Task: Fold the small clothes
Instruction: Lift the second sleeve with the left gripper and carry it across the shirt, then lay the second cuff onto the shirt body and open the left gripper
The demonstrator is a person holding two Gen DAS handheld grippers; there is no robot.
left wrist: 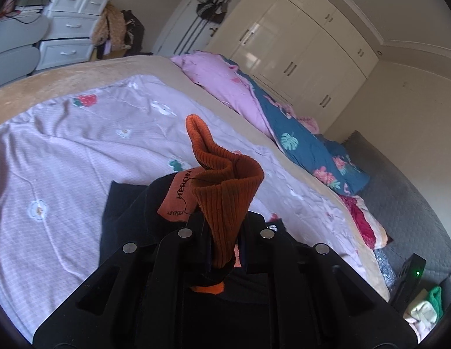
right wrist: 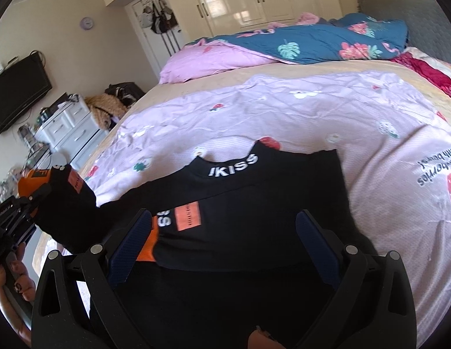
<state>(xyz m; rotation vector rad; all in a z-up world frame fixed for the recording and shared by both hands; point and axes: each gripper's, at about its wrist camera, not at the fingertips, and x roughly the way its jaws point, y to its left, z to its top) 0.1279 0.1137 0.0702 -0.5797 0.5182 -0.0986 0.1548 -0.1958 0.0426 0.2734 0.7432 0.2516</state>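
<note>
Lower centre of the left wrist view: left gripper (left wrist: 222, 250) pressed together on the orange ribbed cuff (left wrist: 225, 192) of a sleeve, which bunches up out of the jaws.
Garment: black sweater (right wrist: 254, 209) with white lettering at the collar, lying flat across the middle of the right wrist view on the pink printed sheet (right wrist: 327, 110).
Lifted sleeve: at the left edge of the right wrist view the sleeve end (right wrist: 65, 192) is held up off the bed by the left tool, stretched away from the body of the sweater.
Right gripper (right wrist: 225, 250): spread wide, both blue pads (right wrist: 129, 244) showing, nothing between them; it hangs over the sweater's lower half, and whether it touches the cloth is hard to judge at this angle.
Step in hand: probably folding the sleeve in across the chest.
Doing it well: carry the cuff over toward the orange patch (right wrist: 188, 214), keep the sleeve taut and untwisted, lay it straight before letting go.
Help from the right: press the body down near the shoulder seam so the sweater does not drag.
Risk: the thick cuff may stay bunched.
</note>
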